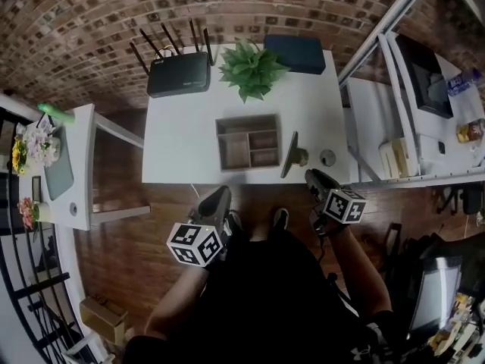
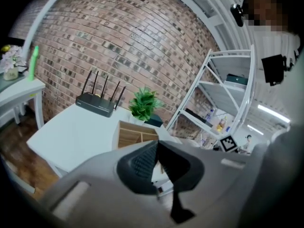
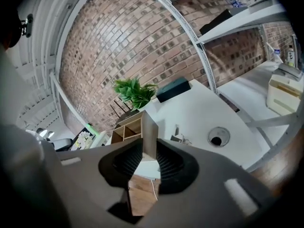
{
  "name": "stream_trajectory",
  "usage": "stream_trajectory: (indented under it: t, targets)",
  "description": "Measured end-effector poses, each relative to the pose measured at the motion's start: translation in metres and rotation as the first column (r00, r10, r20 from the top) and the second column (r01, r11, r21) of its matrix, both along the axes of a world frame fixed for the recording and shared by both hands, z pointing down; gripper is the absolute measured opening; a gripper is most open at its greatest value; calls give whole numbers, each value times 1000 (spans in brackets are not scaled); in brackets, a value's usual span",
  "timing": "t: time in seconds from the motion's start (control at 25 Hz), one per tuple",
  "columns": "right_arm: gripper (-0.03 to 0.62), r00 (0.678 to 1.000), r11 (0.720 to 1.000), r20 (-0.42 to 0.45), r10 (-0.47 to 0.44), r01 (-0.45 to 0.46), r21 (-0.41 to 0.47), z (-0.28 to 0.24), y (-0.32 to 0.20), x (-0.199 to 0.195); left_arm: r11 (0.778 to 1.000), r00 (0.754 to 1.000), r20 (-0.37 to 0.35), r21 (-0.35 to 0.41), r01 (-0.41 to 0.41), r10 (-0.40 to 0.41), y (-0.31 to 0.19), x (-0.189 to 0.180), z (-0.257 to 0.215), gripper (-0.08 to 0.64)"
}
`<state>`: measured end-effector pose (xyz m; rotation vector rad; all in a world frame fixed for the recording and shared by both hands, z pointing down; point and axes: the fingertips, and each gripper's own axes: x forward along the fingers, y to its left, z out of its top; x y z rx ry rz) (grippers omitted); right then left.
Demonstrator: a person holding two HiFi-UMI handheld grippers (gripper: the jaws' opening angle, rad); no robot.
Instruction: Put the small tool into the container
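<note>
A white counter [image 1: 182,142] stands against a brick wall. Near the middle of it sits the open wooden container [image 1: 247,118] with several compartments, all of which look bare from the head view. The small dark, slender tool [image 1: 290,155] stands on the counter just to the right of the container, apart from it, between the container and a round cable hole [image 1: 327,157] in the counter top. Its exact shape is too small to make out.

The left hand-held gripper [image 1: 220,194] hangs just off the near edge of the counter, in front of the container, over the wooden floor. In the left gripper view its jaws meet at the tips, with nothing between them. The right hand-held gripper [image 1: 312,174] hovers at the near edge, just short of the tool and not touching it. In the right gripper view its jaws stand apart, and through the gap show only a corner of the container and the floor beyond.

At the back of the counter lie a black router with antennas [image 1: 178,73], a green potted plant [image 1: 250,68] and a dark blue box [image 1: 295,53].
</note>
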<state>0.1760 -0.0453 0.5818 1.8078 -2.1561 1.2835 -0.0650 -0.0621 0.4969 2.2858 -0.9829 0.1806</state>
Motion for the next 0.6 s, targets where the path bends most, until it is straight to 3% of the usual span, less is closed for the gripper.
stream_trajectory:
  t: [0.24,0.4,0.6]
  targets:
    - [137,996,990,42,-73,78,-118,50,-23,22,999,999,21,9,47,-47,-3,15,-9,6]
    - [187,991,972,114,-76,100,-214,78,-35,29,996,995,36,14,89,-89,-4,10,-11,6]
    - [193,978,941,147,-148,185,-283,106,-49,31,988,987,37,14,155,-156,0,-4,-11,6]
